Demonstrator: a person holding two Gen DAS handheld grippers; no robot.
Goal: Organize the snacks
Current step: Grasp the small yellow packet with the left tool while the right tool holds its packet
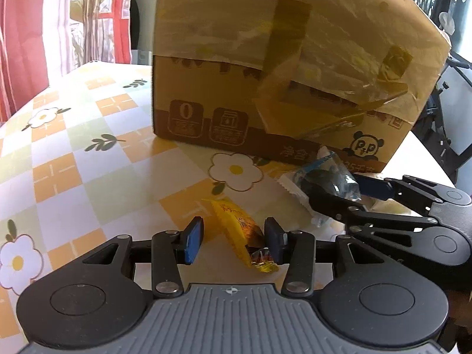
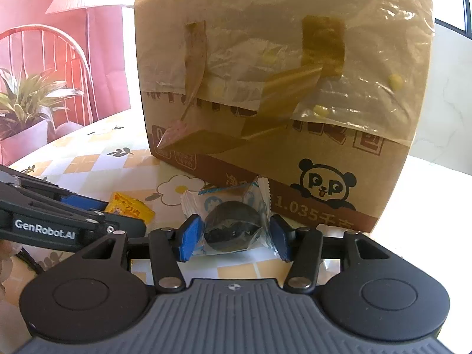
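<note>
A yellow snack packet (image 1: 239, 230) lies on the flowered tablecloth between the pads of my left gripper (image 1: 234, 240); the jaws are open around it, the right pad touching its end. It also shows in the right wrist view (image 2: 129, 209). A clear packet with a dark round cookie (image 2: 231, 225) lies between the pads of my right gripper (image 2: 234, 237), which is open around it; the pads stand close to its sides. In the left wrist view the cookie packet (image 1: 324, 177) and right gripper (image 1: 351, 191) are at the right.
A tall taped cardboard box (image 1: 280, 67) with a panda logo stands just behind both snacks, also in the right wrist view (image 2: 283, 88). The tablecloth (image 1: 88, 162) extends left. A red chair (image 2: 44, 67) and potted plant (image 2: 26, 109) are beyond the table's left edge.
</note>
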